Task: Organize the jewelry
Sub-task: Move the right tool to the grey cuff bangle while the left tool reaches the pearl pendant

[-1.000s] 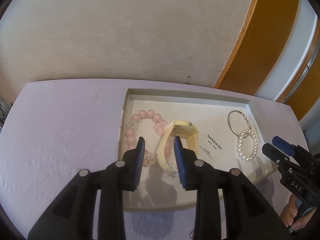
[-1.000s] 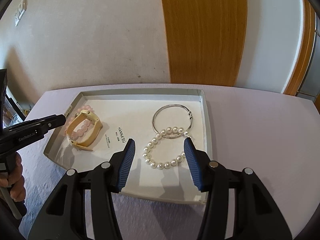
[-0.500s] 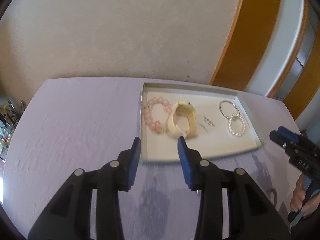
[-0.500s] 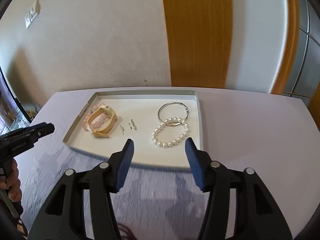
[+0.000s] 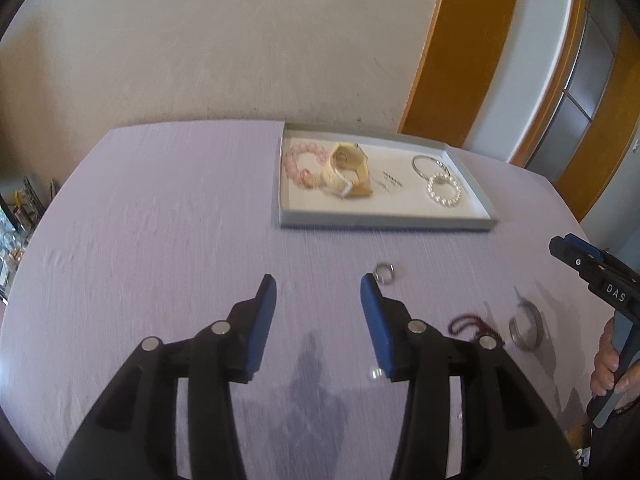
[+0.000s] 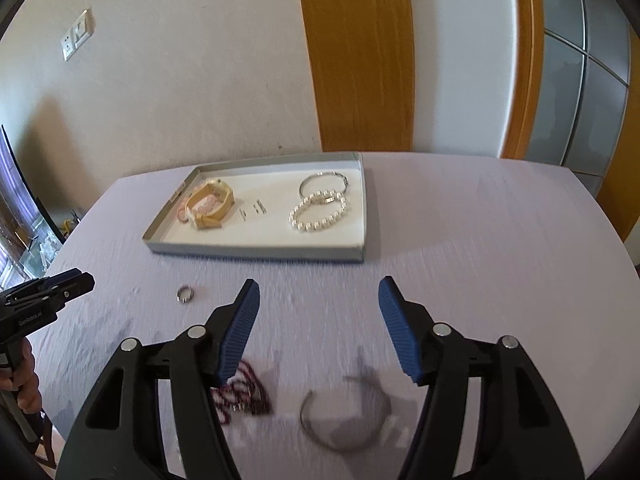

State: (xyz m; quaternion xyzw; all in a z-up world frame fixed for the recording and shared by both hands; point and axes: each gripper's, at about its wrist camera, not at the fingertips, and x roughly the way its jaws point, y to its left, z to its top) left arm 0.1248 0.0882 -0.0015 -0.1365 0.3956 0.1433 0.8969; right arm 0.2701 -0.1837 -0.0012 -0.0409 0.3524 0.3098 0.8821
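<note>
A shallow grey tray (image 5: 384, 222) (image 6: 256, 252) at the far side of the lilac table holds a pink bead bracelet (image 5: 298, 160), a cream watch (image 5: 346, 168) (image 6: 212, 202), a silver bangle (image 5: 426, 164) (image 6: 322, 182) and a pearl bracelet (image 5: 444, 192) (image 6: 318, 212). On the table lie a small silver ring (image 5: 385, 272) (image 6: 185, 293), a dark red bead strand (image 5: 474, 326) (image 6: 240, 394) and a silver cuff (image 5: 526, 328) (image 6: 344, 420). My left gripper (image 5: 318, 294) is open and empty beside the ring. My right gripper (image 6: 318, 300) is open and empty above the cuff.
The table (image 5: 160, 220) ends at a plaster wall (image 5: 220, 48) behind the tray. A wooden door frame (image 6: 360, 56) stands at the back right. Shelving clutter (image 5: 16, 216) sits off the table's left edge.
Both grippers have pulled back and up from the tray towards the near side of the table. The ring, red strand and cuff have come into view.
</note>
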